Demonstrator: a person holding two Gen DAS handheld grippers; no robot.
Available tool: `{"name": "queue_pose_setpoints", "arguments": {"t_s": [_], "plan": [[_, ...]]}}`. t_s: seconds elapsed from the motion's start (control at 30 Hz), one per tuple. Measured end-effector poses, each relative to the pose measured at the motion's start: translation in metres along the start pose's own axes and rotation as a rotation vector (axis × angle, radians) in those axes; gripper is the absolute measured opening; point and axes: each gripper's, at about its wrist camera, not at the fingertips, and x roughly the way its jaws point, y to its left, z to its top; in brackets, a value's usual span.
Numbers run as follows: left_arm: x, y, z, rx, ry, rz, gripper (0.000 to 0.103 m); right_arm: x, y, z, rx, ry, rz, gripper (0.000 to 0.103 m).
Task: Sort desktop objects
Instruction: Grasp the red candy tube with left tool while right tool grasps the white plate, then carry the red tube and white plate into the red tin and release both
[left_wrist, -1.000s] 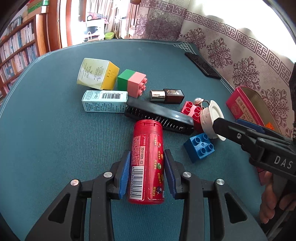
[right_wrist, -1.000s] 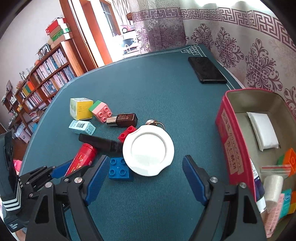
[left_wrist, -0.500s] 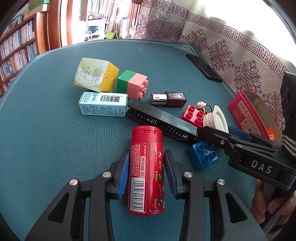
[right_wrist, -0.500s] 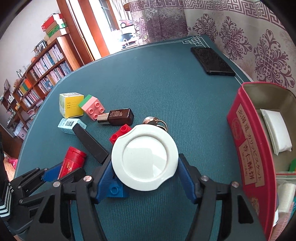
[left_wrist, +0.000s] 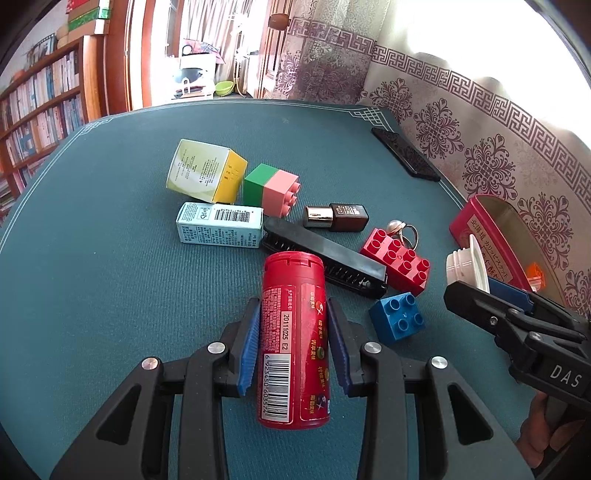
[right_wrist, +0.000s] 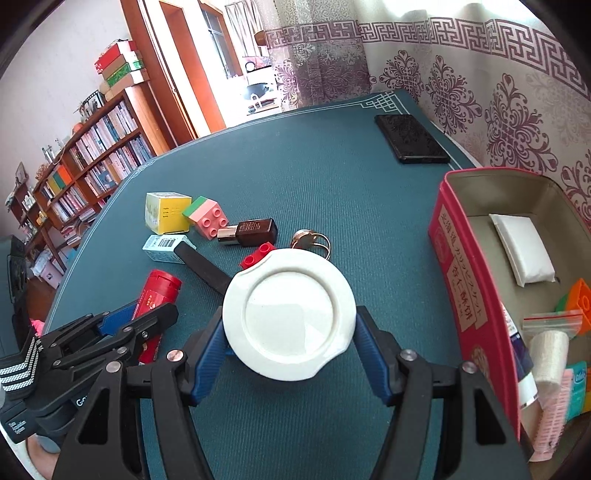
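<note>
Left wrist view: left hand-held gripper (left_wrist: 291, 347) clamped on the red canister (left_wrist: 293, 339), amid clutter mid-worktop (left_wrist: 92, 277). Right wrist view: right hand-held gripper (right_wrist: 290, 350), jaws just narrowed, grips the white lid (right_wrist: 290, 314) beside the red tin (right_wrist: 469, 295) at the worktop's right edge.

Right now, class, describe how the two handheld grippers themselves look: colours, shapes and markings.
Both grippers, left and right, are black angular frames with triangular cut-outs, silver pivot screws and ribbed blue finger pads. The right gripper's body bears white letters "DAS". A black-and-white striped cuff shows behind the left gripper.
</note>
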Motion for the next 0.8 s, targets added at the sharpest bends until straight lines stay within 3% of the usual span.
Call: {"name": "queue_pose_setpoints", "arguments": {"t_s": [0.37, 0.8], "plan": [[-0.010, -0.021, -0.004, 0.035, -0.005, -0.008, 0.037, -0.040, -0.010, -0.009, 0.030, -0.063, -0.024, 0.070], [-0.027, -0.074, -0.001, 0.111, -0.005, -0.052, 0.037, -0.083, -0.054, -0.018, 0.092, -0.131, -0.072, 0.070]]}}
